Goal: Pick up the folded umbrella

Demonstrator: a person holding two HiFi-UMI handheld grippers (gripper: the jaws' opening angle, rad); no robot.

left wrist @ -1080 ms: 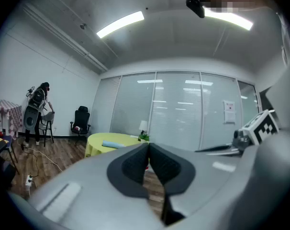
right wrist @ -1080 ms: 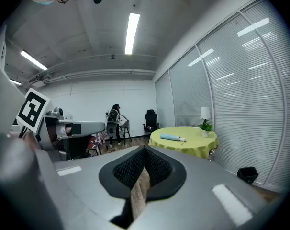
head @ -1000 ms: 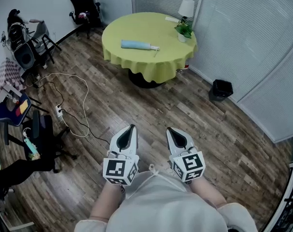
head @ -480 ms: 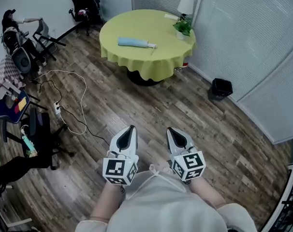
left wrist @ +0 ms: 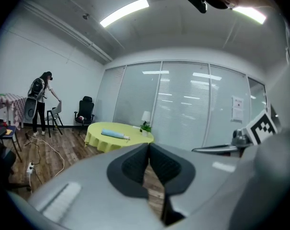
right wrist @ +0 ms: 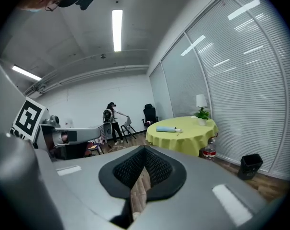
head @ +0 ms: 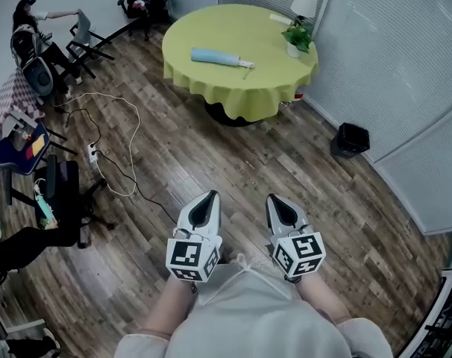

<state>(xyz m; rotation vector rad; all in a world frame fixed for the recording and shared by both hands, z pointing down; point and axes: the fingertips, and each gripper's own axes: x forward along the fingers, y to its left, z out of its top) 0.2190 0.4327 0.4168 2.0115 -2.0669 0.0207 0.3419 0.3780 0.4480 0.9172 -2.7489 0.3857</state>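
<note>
Two tools, left gripper [head: 206,198] and right gripper [head: 280,201], are staying closed and empty. Item sought: folded umbrella [head: 220,57], lying well ahead of both on yellow table [head: 267,39], drawing slightly nearer; approach continuing, pickup unstarted.

The room is bright and evenly lit. In the left gripper view a ceiling strip [left wrist: 124,12] glows white and overexposed, and its streaks repeat as reflections on the glass wall [left wrist: 183,87]. The right gripper view shows another strip [right wrist: 117,30] and bright bars across the blinds [right wrist: 240,47]. Both gripper views are fisheye, with black corners and strongly bowed lines. Close up, the left hand-held gripper [left wrist: 149,145] and right hand-held gripper [right wrist: 144,150] look soft, with pale sheen patches on their grey shells. The head view is sharp mid-frame and curved at its edges. There the floor [head: 233,170] has a mild sheen, and a soft shadow lies under the worktop [head: 241,28].
</note>
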